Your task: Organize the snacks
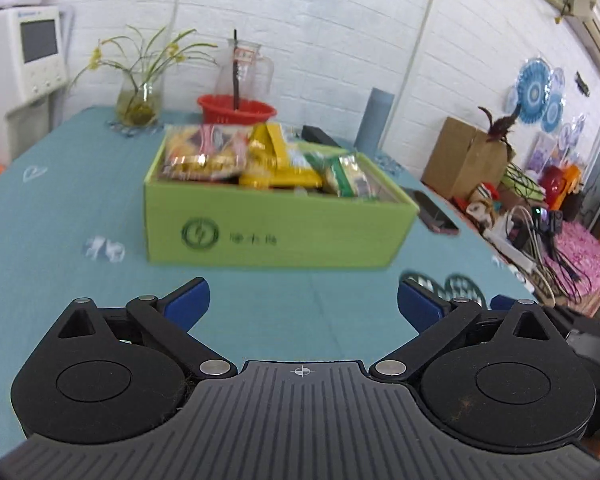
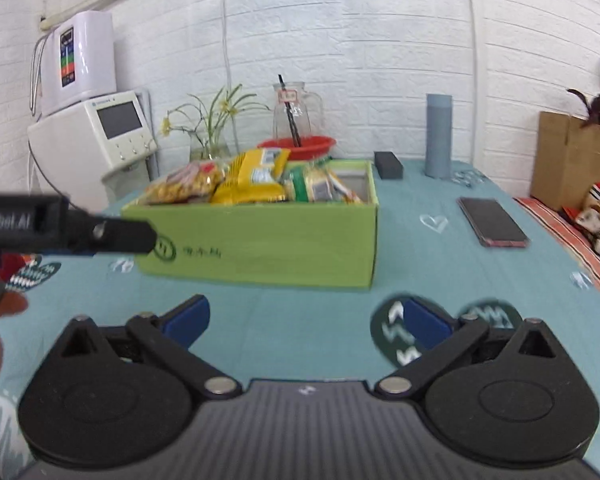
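A green cardboard box stands on the teal tablecloth, filled with several snack packs: yellow packs, a clear bag of yellow snacks and green-white packs. It also shows in the right wrist view with the packs inside. My left gripper is open and empty, in front of the box. My right gripper is open and empty, also short of the box. The left gripper's body crosses the left of the right wrist view.
A red basket, a glass jug and a plant vase stand behind the box. A phone, a black block and a grey cylinder lie to the right. A clutter-filled side area borders the table's right edge.
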Motion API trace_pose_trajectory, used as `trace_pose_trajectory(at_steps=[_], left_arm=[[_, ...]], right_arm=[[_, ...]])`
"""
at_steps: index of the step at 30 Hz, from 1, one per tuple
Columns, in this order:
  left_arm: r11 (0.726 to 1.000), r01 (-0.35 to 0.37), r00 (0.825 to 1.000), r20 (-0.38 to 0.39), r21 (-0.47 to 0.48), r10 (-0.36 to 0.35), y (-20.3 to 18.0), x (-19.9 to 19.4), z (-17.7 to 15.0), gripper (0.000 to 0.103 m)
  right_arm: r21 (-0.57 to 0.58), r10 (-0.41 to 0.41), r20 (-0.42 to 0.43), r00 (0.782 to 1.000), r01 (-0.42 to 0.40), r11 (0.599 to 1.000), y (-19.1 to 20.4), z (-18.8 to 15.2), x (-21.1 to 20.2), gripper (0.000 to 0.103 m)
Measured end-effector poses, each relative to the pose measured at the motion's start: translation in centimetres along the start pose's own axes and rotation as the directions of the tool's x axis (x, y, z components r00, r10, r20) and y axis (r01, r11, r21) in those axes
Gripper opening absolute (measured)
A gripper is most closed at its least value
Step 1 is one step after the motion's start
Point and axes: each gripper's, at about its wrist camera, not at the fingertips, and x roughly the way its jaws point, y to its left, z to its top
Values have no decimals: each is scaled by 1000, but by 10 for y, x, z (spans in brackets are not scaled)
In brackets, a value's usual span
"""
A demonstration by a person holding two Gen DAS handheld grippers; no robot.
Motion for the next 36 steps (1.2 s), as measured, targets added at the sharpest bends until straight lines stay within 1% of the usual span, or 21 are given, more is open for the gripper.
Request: trace_pose_trajectory(at_steps=[3, 4, 7, 9, 12, 14, 16, 18, 20, 22, 23, 26, 29, 33, 34, 36], left_arm=[[1000, 5, 1000, -10, 3, -5, -1, -19, -32, 90], [1000, 4, 1000, -13, 12, -4, -2, -26, -41, 88], [999, -1, 1000, -16, 44, 2, -9, -46, -62, 86], [998, 6, 1000, 4, 59, -6, -14, -62, -75, 86], [996, 5, 999, 38, 86, -8, -21, -85, -92, 87], [995, 12, 998, 54, 95, -17, -26, -100, -104, 88], [996, -1, 998, 62, 87, -5, -29, -114, -115, 92], [996, -22, 997, 82, 84, 15, -33, -130, -125, 92], [999, -18, 990, 137, 43, 12, -30, -150, -133, 93], [998, -18, 985, 171, 64, 7, -28, -161, -134, 93], [996, -45, 982, 188, 73, 31, -28, -163, -132, 93], [987, -139, 971, 206, 77, 121, -27, -161, -127, 92], [985, -162, 963, 229, 58, 145, -20, -166, -130, 92], [983, -177, 964, 208, 50, 163, -15, -160, -131, 91], [985, -168, 968, 200, 47, 155, -14, -159, -131, 92], [990, -136, 976, 176, 30, 129, -11, -157, -132, 92]], right_arm=[[16, -54, -4, 999, 54, 998, 12, -25, -29, 103], [24, -66, -2, 998, 66, 998, 17, -34, -39, 103], [74, -123, 11, 992, 122, 990, 28, -55, -61, 103], [101, -151, 9, 988, 149, 984, 35, -69, -76, 103], [112, -179, 38, 983, 173, 979, 43, -86, -103, 103], [128, -225, 58, 973, 216, 968, 48, -96, -120, 103], [145, -259, 73, 963, 247, 958, 52, -108, -137, 103], [161, -268, 91, 959, 251, 954, 54, -118, -154, 103], [138, -263, 126, 957, 245, 960, 58, -112, -165, 103], [120, -250, 182, 951, 231, 966, 65, -111, -173, 103], [116, -242, 186, 952, 223, 968, 67, -109, -174, 103], [100, -228, 182, 956, 212, 972, 63, -110, -171, 103], [120, -245, 184, 952, 226, 967, 60, -110, -173, 103], [128, -240, 182, 954, 219, 967, 58, -111, -175, 103], [126, -239, 180, 954, 219, 968, 59, -111, -174, 103], [118, -235, 175, 956, 217, 969, 62, -111, -173, 103]])
